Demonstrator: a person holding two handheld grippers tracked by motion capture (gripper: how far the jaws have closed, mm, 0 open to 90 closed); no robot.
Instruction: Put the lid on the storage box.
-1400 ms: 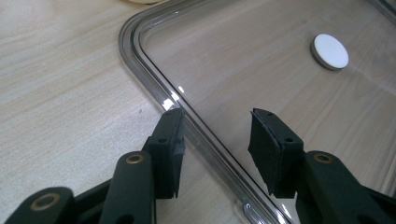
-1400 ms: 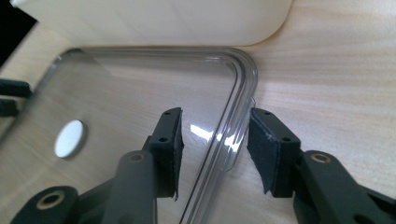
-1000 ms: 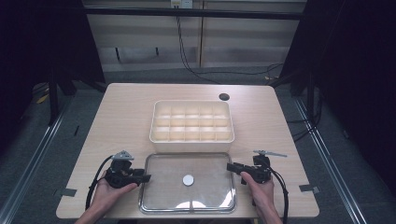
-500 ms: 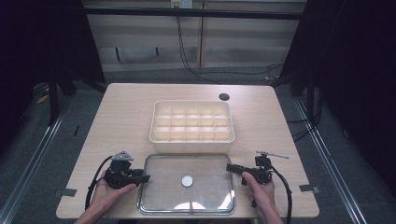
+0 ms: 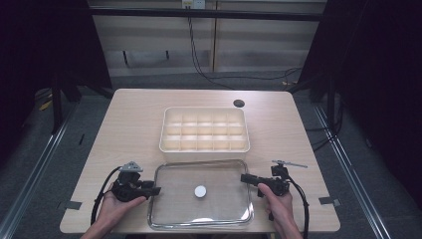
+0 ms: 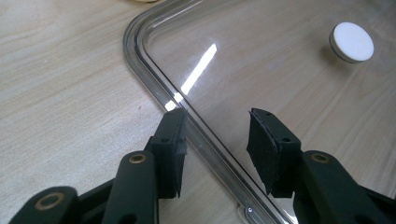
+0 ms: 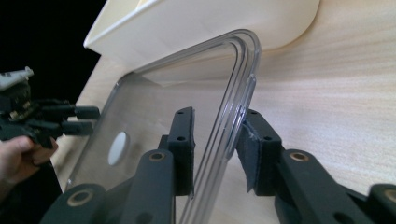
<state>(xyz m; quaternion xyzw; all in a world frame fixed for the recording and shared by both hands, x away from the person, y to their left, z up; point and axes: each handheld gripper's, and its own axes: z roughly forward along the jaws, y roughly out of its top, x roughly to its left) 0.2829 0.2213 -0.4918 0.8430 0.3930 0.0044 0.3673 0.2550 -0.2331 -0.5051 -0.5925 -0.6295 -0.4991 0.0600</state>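
Note:
A clear rectangular lid (image 5: 174, 199) with a white round knob (image 5: 200, 191) lies flat on the table, just in front of a cream compartment tray (image 5: 204, 129). My left gripper (image 5: 155, 190) is open at the lid's left edge. In the left gripper view its jaws straddle the lid's rim (image 6: 140, 56), with the knob (image 6: 351, 42) beyond. My right gripper (image 5: 244, 178) is open at the lid's right edge. In the right gripper view the rim (image 7: 243, 70) runs between the jaws, and the right pad (image 7: 254, 140) touches it.
The tray (image 7: 196, 28) stands directly behind the lid, its compartments empty. A small dark round spot (image 5: 239, 103) sits on the table behind the tray. The other hand and its gripper (image 7: 88, 119) show at the left of the right gripper view. Bare wood flanks the lid.
Almost nothing: both grippers stay at the lid's side edges with only slight shifts of the hands. The lid has not moved.

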